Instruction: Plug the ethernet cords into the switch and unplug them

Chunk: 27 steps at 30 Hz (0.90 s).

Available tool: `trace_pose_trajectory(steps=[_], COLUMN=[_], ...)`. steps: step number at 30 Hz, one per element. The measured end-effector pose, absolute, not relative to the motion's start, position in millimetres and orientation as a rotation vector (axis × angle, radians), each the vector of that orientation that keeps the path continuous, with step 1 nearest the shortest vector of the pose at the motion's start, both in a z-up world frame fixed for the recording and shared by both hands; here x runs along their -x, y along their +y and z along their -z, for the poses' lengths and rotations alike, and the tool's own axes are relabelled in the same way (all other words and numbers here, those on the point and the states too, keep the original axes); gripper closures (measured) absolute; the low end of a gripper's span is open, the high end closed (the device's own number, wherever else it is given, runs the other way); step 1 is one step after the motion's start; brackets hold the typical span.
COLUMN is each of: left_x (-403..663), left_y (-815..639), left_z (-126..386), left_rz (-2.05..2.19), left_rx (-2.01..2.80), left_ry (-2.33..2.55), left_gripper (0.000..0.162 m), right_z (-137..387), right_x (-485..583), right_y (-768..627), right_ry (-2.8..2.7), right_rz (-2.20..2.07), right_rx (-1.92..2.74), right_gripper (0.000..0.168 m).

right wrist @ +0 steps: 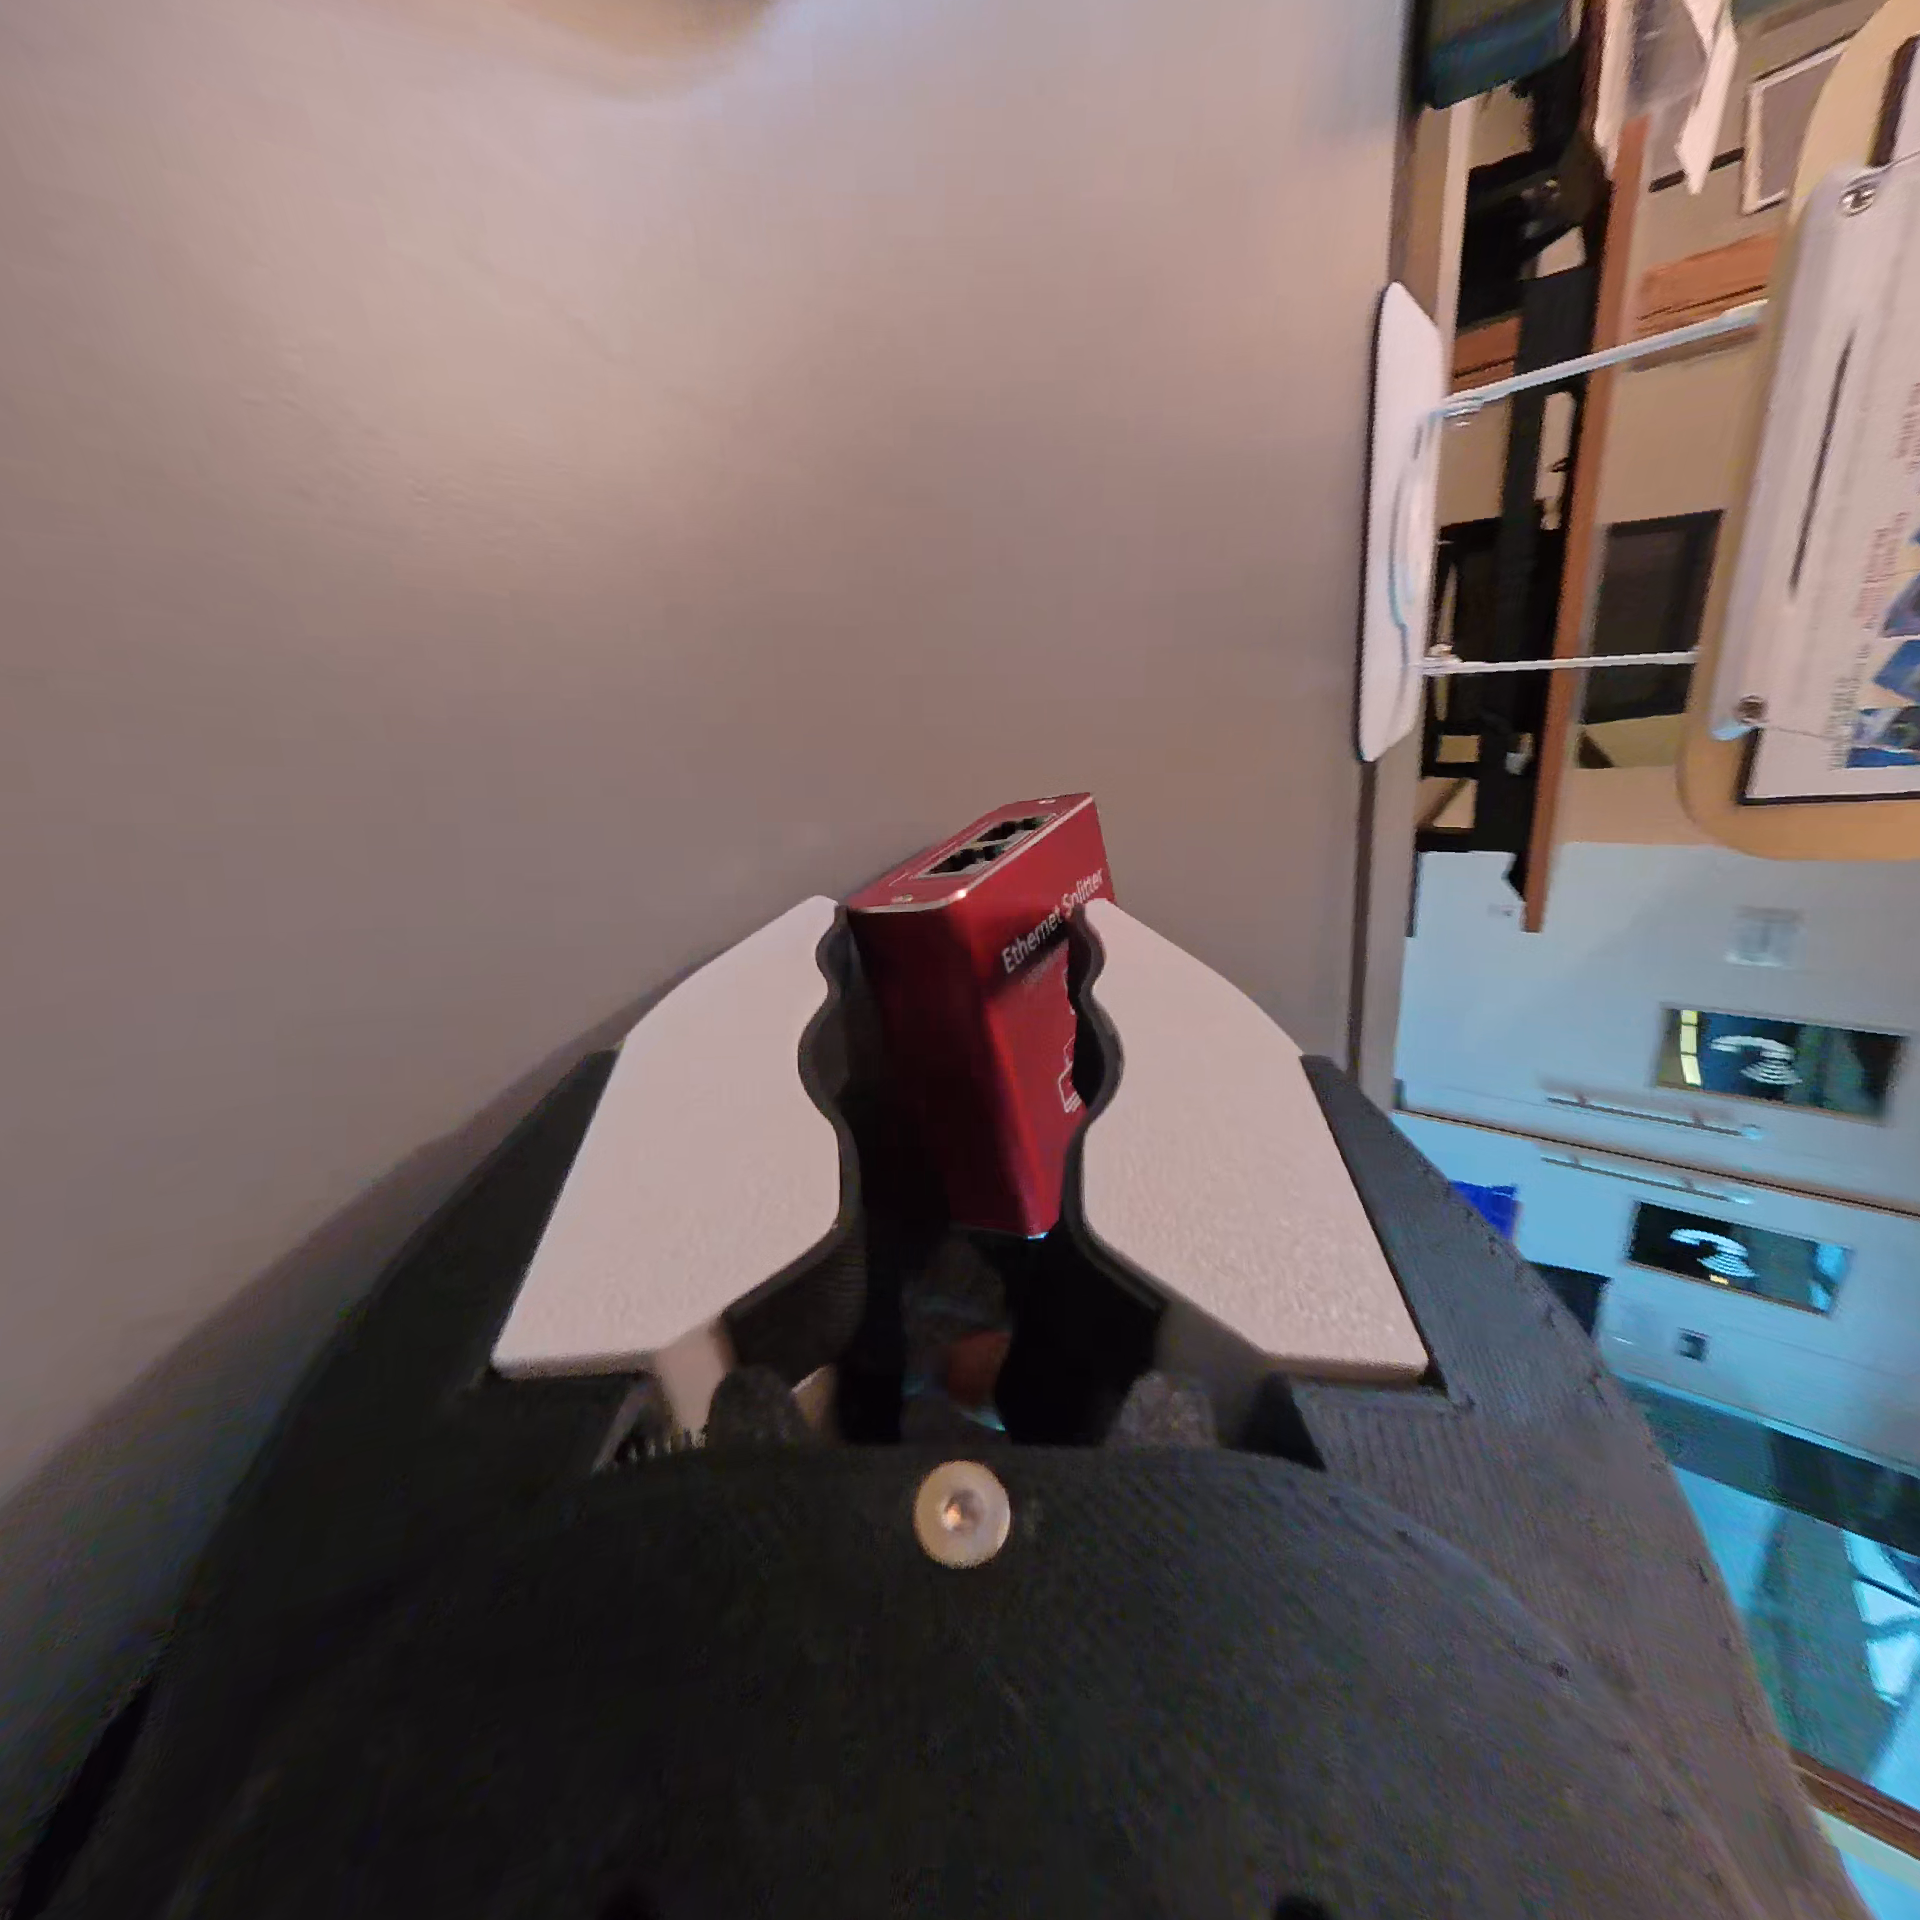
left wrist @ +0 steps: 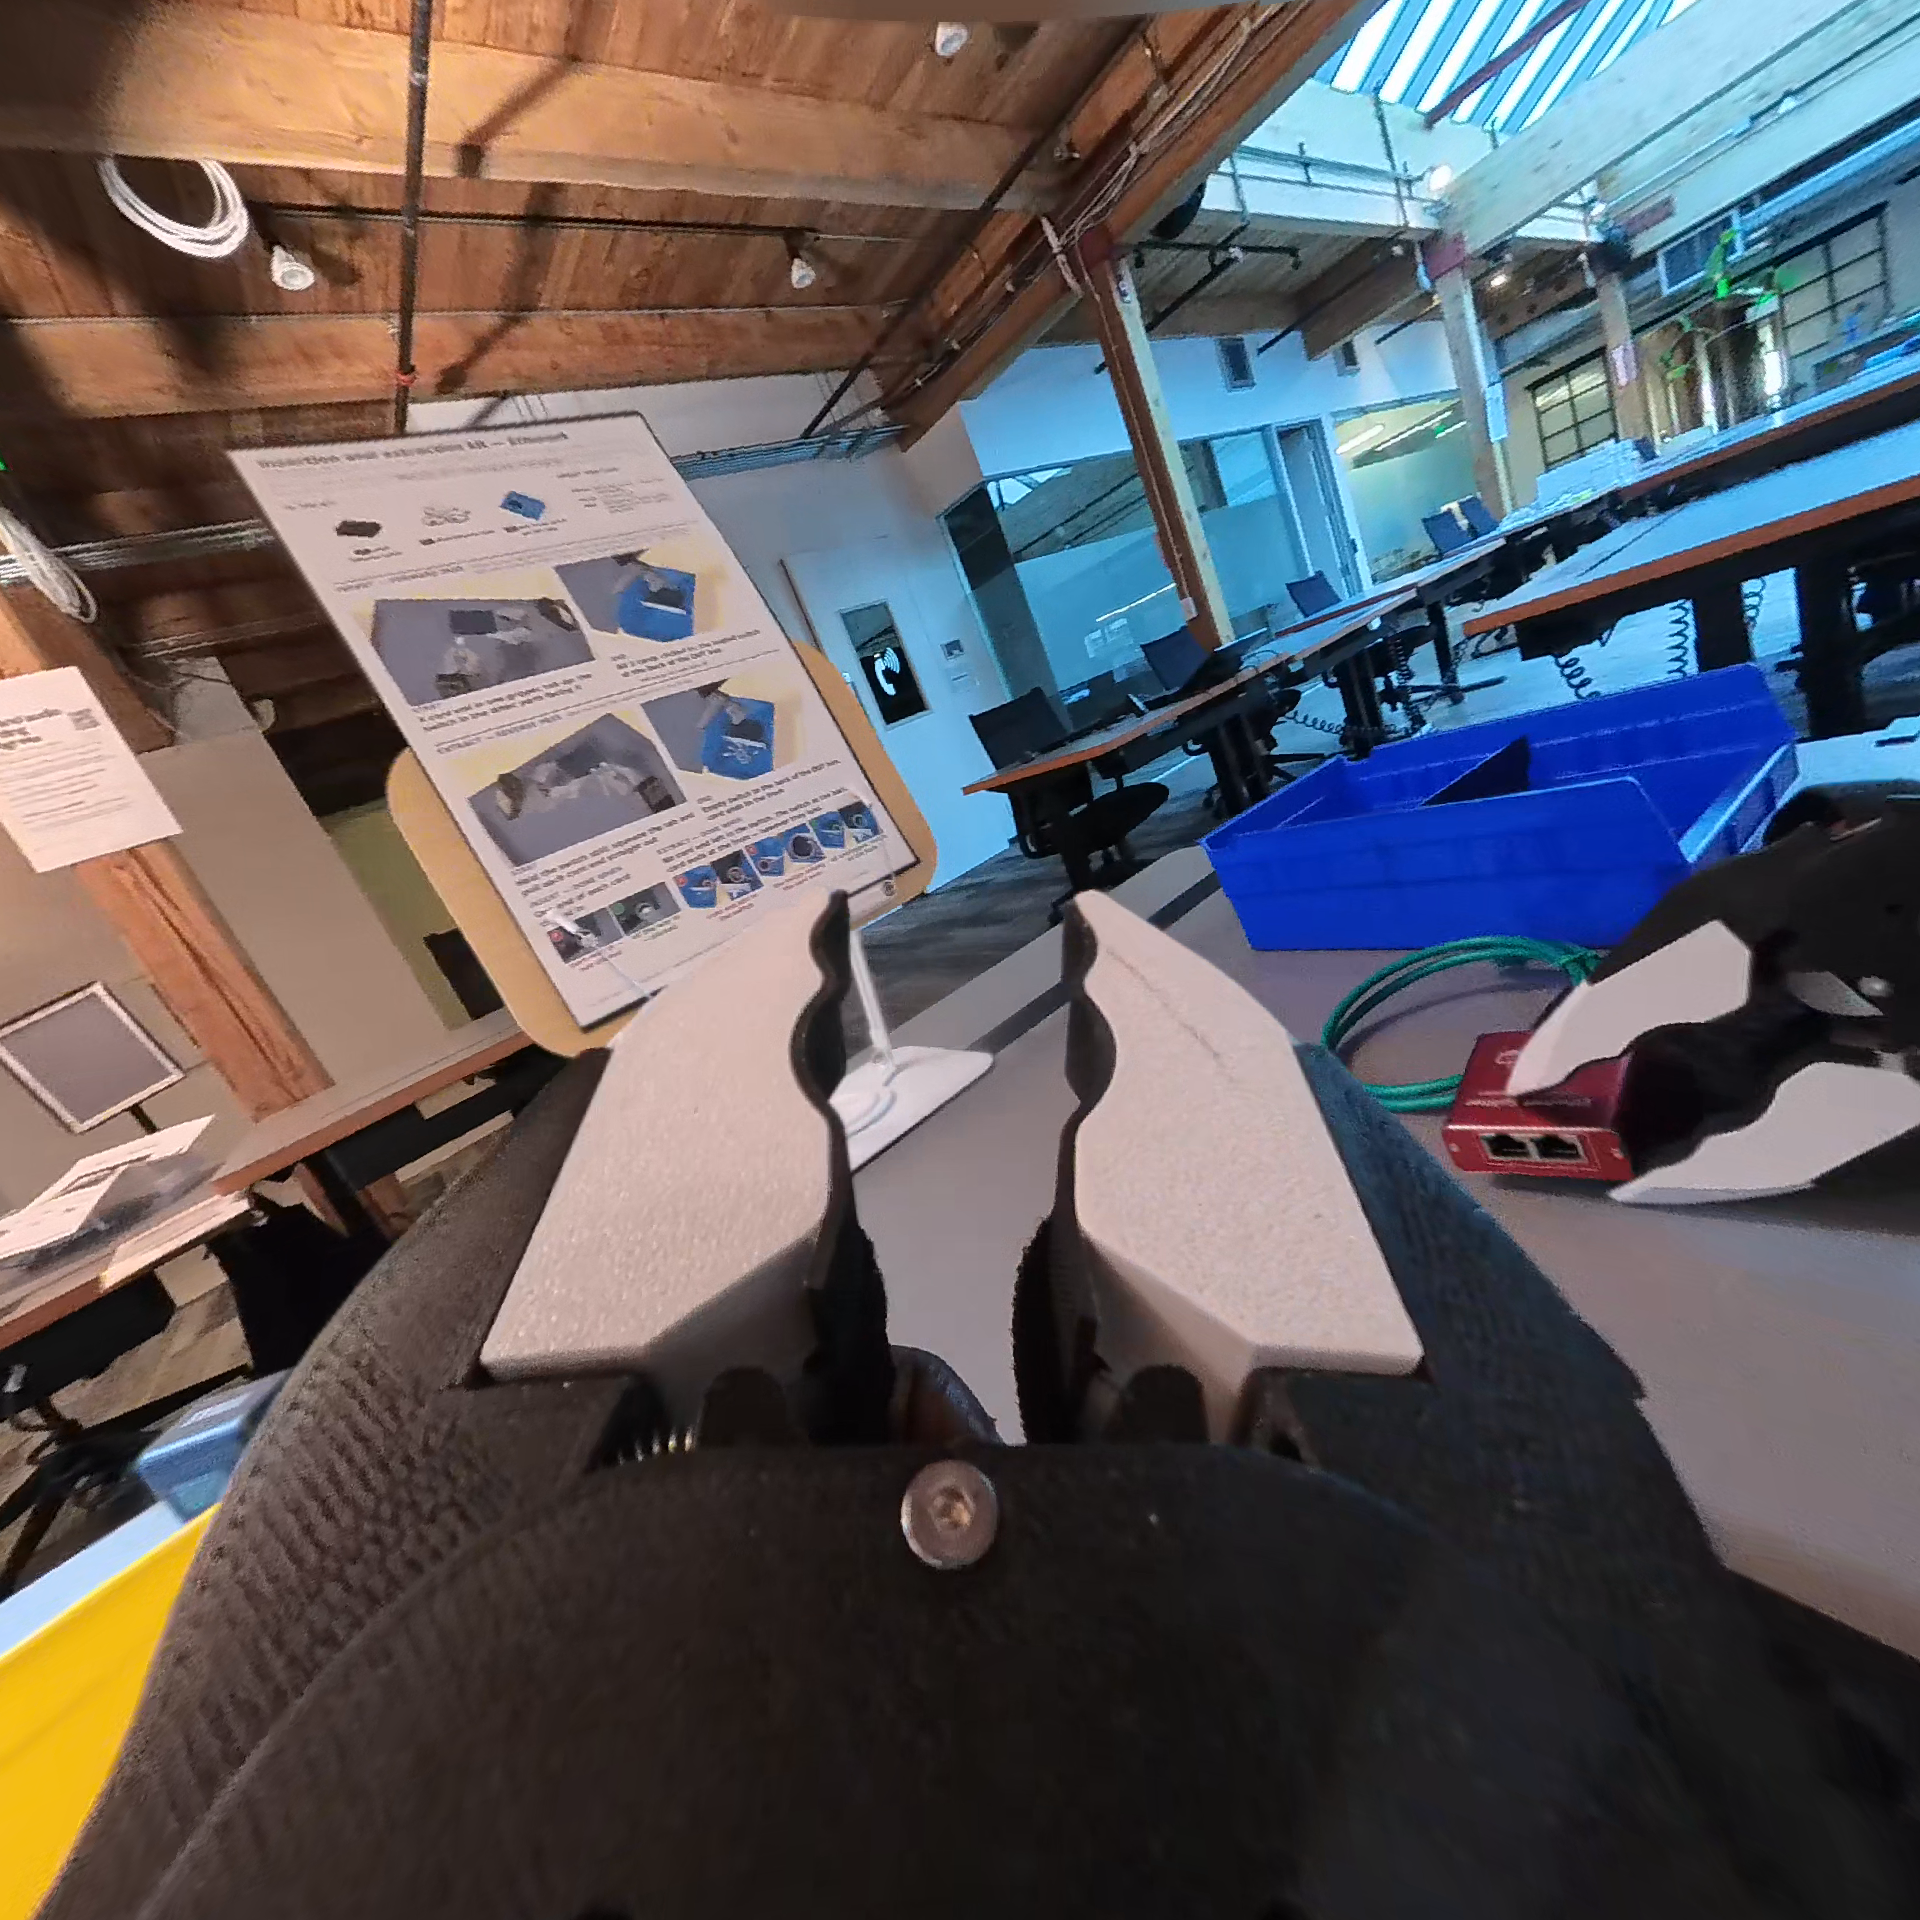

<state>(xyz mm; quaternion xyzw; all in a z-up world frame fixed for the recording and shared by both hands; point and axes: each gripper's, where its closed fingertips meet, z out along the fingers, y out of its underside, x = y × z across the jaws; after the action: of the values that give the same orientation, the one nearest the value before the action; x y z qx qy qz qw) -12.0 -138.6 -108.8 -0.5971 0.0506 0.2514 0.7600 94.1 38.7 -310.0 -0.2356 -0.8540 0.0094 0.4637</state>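
So the red ethernet switch [right wrist: 977, 997] is clamped by its sides in the right gripper [right wrist: 961, 935] at the grey table [left wrist: 1558, 1351], ports left clear; the left gripper [left wrist: 951, 925] is parted, empty. Small rigid metal box, probably light and slick, so it's best gripped mid-body

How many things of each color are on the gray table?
Red: 1, the switch, clamped in the right gripper
Green: 1, the ethernet cord
Blue: 1, the bin
White: 1, the sign stand base
Total: 4
The left gripper is open and holds nothing.
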Motion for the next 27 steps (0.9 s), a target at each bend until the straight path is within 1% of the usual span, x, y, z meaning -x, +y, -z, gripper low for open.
trace_pose_trajectory(steps=[7, 9, 12, 13, 15, 17, 19, 21, 27], left_x=[40.9, 55.6, 75.0, 81.9, 97.9, 111.1, 115.9, 114.8, 118.7], left_y=[-180.8, -206.6, -243.5, -254.3, -275.1, -288.7, -284.8, -268.1, -246.0], left_z=[100.5, 94.0, 98.2, 105.1, 123.3, 142.8, 167.3, 193.9, 273.6], left_rz=[-0.678, -0.717, -0.703, -0.702, -0.735, -0.762, -0.660, -0.509, -0.340], left_rx=[1.403, 1.416, 1.489, 1.537, 1.644, 1.743, 1.846, 1.944, 2.289], left_ry=[-0.010, -0.109, -0.266, -0.318, -0.433, -0.538, -0.629, -0.660, -0.695], left_gripper=[0.123, 0.123, 0.122, 0.122, 0.123, 0.123, 0.123, 0.123, 0.125], right_z=[315.6, 310.9, 287.9, 277.2, 254.5, 234.0, 221.4, 217.8, 228.6], right_x=[-100.9, -103.5, -105.3, -106.3, -108.4, -107.5, -106.8, -105.4, -102.7], right_y=[27.7, 20.6, 6.2, 1.6, -3.6, 0.0, 5.1, 10.5, 18.1], right_ry=[-2.230, -2.259, -2.240, -2.222, -2.158, -2.057, -1.984, -1.941, -1.931], right_rz=[-0.306, -0.475, -0.846, -0.980, -1.220, -1.374, -1.470, -1.515, -1.525], right_rx=[0.780, 0.844, 0.908, 0.903, 0.872, 0.855, 0.835, 0.833, 0.872], right_gripper=[0.126, 0.125, 0.116, 0.113, 0.111, 0.113, 0.114, 0.115, 0.116])
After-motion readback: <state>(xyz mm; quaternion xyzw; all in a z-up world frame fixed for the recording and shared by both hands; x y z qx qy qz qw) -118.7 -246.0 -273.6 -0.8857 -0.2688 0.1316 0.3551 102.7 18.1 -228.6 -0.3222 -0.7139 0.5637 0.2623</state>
